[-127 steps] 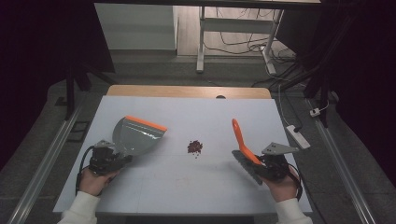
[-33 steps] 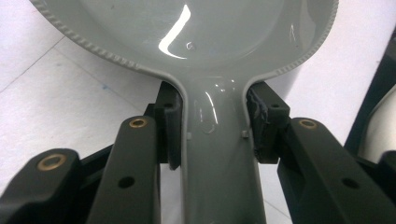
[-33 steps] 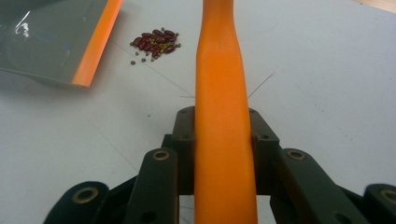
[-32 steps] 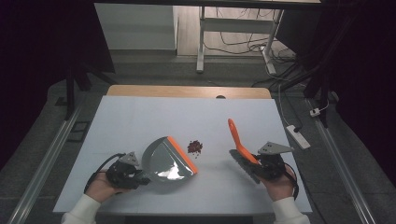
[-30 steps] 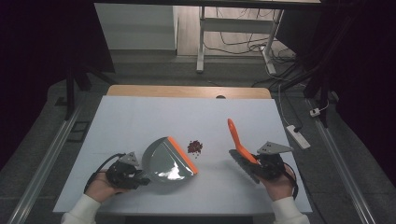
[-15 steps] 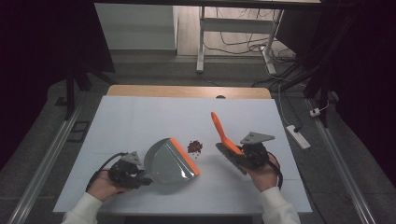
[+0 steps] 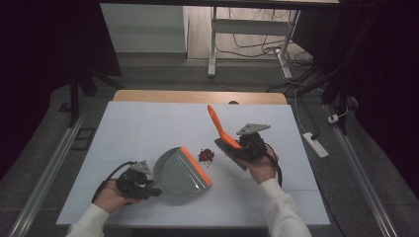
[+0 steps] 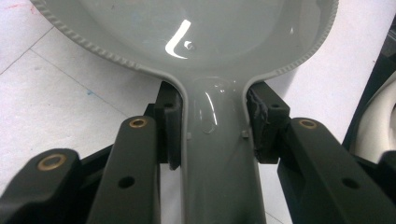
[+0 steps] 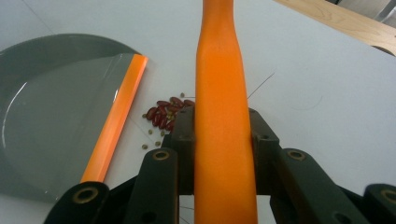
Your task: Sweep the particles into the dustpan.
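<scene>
Left tool [image 8: 212,135] clamping dustpan [image 7: 180,170], right tool [image 9: 219,140] clamping brush [image 7: 225,136], hiding some beans [image 9: 163,112]

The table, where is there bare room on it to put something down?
The far half of the table behind the dustpan and brush is bare, as is the near right corner. The middle is crowded: the beans lie between dustpan and brush.

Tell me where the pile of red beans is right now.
In the high view, the red beans lie mid-table, between the dustpan's orange lip and the brush.
</scene>
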The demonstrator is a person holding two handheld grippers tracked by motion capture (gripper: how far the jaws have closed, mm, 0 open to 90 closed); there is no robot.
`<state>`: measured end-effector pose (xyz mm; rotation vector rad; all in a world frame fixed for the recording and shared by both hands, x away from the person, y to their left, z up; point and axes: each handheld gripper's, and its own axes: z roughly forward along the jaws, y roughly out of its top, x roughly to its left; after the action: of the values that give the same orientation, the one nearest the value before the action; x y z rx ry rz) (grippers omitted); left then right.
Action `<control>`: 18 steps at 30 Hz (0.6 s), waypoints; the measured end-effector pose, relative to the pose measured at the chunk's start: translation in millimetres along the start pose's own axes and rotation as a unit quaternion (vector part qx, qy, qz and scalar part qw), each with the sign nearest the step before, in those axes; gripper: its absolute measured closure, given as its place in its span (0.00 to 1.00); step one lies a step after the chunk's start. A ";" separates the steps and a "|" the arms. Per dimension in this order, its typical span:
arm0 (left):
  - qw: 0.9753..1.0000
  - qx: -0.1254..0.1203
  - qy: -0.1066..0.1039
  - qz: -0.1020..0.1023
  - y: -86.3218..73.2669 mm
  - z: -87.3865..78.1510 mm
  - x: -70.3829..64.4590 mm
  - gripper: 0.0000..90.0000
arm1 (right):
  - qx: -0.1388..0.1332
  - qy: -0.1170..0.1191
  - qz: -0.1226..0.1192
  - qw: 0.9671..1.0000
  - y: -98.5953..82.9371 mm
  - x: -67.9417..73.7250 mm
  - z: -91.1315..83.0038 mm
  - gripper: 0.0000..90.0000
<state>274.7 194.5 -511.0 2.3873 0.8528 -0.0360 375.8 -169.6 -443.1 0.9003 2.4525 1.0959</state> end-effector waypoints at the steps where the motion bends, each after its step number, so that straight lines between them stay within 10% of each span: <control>1: 1.000 0.001 -0.001 0.001 0.2 0.3 0.1 0.69 | 0.003 -0.001 0.000 1.000 1.8 -0.6 2.0 0.78; 18: 1.000 0.000 -0.007 -0.007 1.2 2.2 1.0 0.69 | 0.036 -0.009 0.010 0.999 15.6 -9.2 43.3 0.78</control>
<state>276.6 193.1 -512.4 2.3789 0.8621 -0.0582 411.1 -143.5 -459.8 0.9547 2.4877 1.0059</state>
